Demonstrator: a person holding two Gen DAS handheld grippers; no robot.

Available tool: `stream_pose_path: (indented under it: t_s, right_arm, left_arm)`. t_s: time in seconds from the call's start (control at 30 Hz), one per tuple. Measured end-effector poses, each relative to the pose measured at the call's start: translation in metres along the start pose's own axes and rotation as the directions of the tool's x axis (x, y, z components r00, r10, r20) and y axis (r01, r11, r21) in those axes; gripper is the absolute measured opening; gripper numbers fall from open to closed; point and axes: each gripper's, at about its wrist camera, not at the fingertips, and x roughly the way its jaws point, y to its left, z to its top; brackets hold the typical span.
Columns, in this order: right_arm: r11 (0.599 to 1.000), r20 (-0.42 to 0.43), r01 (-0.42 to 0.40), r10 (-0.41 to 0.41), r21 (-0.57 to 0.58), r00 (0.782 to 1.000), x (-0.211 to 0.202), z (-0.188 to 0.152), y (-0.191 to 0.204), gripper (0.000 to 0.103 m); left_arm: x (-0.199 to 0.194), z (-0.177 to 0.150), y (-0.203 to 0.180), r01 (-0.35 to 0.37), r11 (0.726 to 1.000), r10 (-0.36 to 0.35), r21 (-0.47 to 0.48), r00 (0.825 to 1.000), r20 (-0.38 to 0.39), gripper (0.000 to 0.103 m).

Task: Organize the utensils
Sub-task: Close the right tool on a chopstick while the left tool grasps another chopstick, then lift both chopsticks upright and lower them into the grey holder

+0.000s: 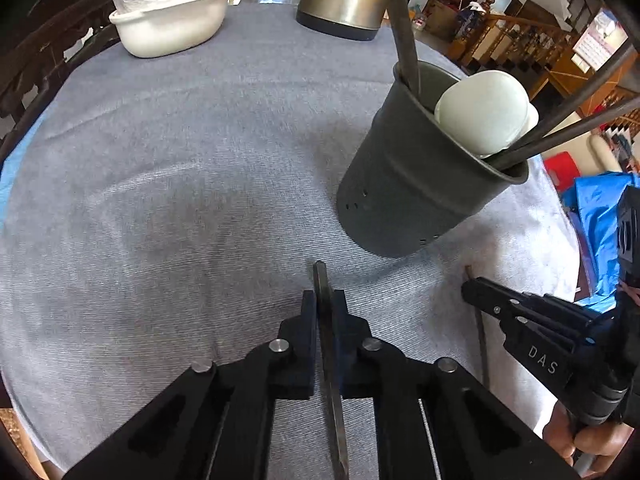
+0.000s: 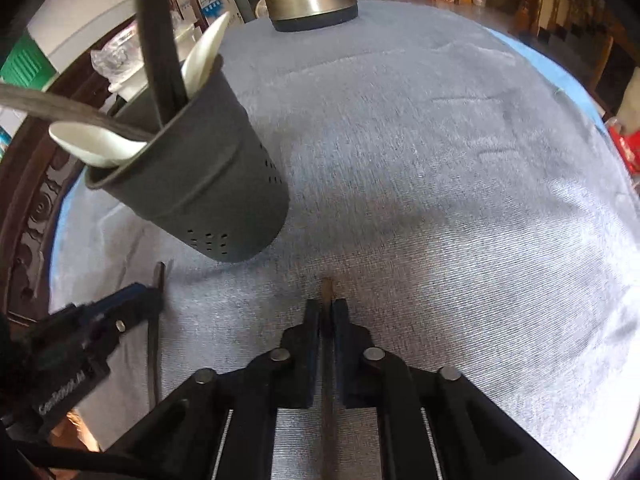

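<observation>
Both chopsticks gripped, holder waiting just ahead

Your left gripper [image 1: 325, 312] pinches a dark chopstick [image 1: 329, 360]; your right gripper [image 2: 327, 316] pinches a brown chopstick [image 2: 328, 380]. Lift each clear of the cloth [image 1: 180, 180], tip it upright, and lower it into the grey holder [image 1: 420, 184] beside the white spoons [image 1: 484, 112].

a lived-in home; a cloth-covered desk [image 1: 200, 160], a metal kettle [image 1: 340, 0] and wooden stair railings [image 1: 516, 36] beyond the gripper

Dark perforated cup [image 1: 404, 184] upright on cloth, holding white spoons [image 1: 486, 114] and dark sticks [image 1: 400, 24]. Two more chopsticks [image 1: 326, 320] [image 2: 327, 320] flat nearby, each pinched between black fingers.
</observation>
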Motion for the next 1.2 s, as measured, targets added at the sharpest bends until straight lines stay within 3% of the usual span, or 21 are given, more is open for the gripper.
stream_pose_path:
  t_s: [0.1,0.23,0.5,0.8,0.9,1.07,1.2]
  right_arm:
    - [0.999,0.022,-0.031,0.031,0.021,0.999,-0.003,0.0,0.0,0.006]
    - [0.997,0.079,-0.077,0.074,0.027,0.994,-0.022,-0.005,-0.005,0.006]
    - [0.981,0.256,-0.195,0.185,0.014,0.949,-0.083,-0.014,-0.008,0.005]
    - [0.97,0.415,-0.241,0.228,-0.023,0.881,-0.149,-0.028,0.002,0.005]
    - [0.971,0.466,-0.236,0.229,-0.043,0.855,-0.164,-0.032,0.009,0.005]
    - [0.967,0.534,-0.247,0.237,-0.054,0.812,-0.182,-0.036,0.012,0.005]
    - [0.962,0.58,-0.271,0.246,-0.045,0.777,-0.196,-0.038,0.009,0.005]
  left_arm:
    - [0.001,0.0,-0.004,-0.002,1.0,0.002,0.006,1.0,0.02,0.006]
    - [-0.03,-0.02,0.007,0.015,1.0,-0.015,-0.002,0.997,0.071,0.006]
    - [-0.1,-0.034,0.003,0.018,1.0,-0.02,0.011,0.977,0.21,0.006]
    - [-0.16,-0.031,-0.021,0.008,0.999,-0.021,0.035,0.923,0.384,0.006]
    - [-0.181,-0.033,-0.027,-0.006,0.999,-0.013,0.043,0.896,0.443,0.006]
    - [-0.206,-0.039,-0.032,-0.032,0.998,0.0,0.052,0.854,0.519,0.005]
    - [-0.219,-0.039,-0.034,-0.026,0.998,-0.007,0.053,0.834,0.552,0.005]
